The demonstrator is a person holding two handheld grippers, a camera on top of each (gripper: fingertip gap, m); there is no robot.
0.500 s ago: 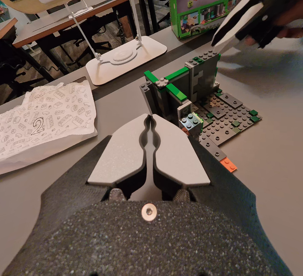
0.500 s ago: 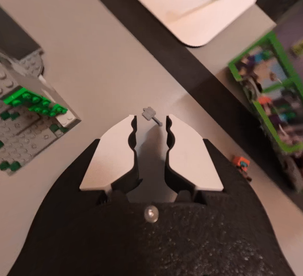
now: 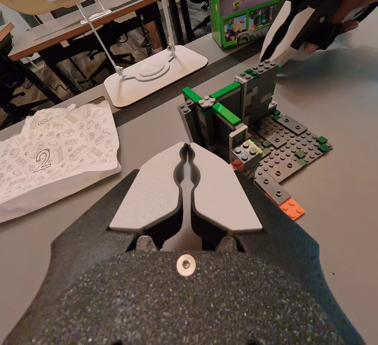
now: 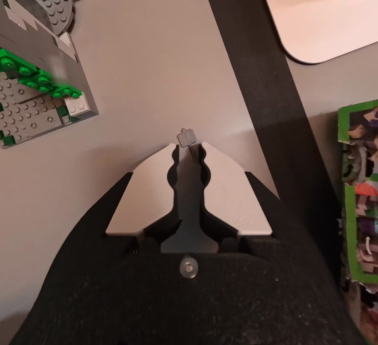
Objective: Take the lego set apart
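The lego set (image 3: 257, 97) stands on the grey table: dark grey walls with green strips on a studded baseplate (image 3: 294, 151). Its corner also shows in the right wrist view (image 4: 41, 97). My left gripper (image 3: 187, 146) is shut and empty, hovering just left of the set's front. My right gripper (image 4: 188, 145) is open with a narrow gap, low over the table behind the set. Its tips straddle the handle of a small grey pixelated axe piece (image 4: 187, 136) lying on the table. It also shows in the left wrist view (image 3: 273, 61), held by a hand.
A torn white paper bag (image 3: 53, 151) printed with bricks lies at the left. A white stand base (image 3: 155, 75) sits at the back. The green lego box (image 3: 241, 7) stands behind the set, and also at the right in the right wrist view (image 4: 360, 191). The gap from one gripper's tips to the other's is roughly 25 centimetres.
My right gripper has come down and forward onto the small grey axe piece, and its jaws have narrowed around the handle. My left gripper has stayed shut and in place.
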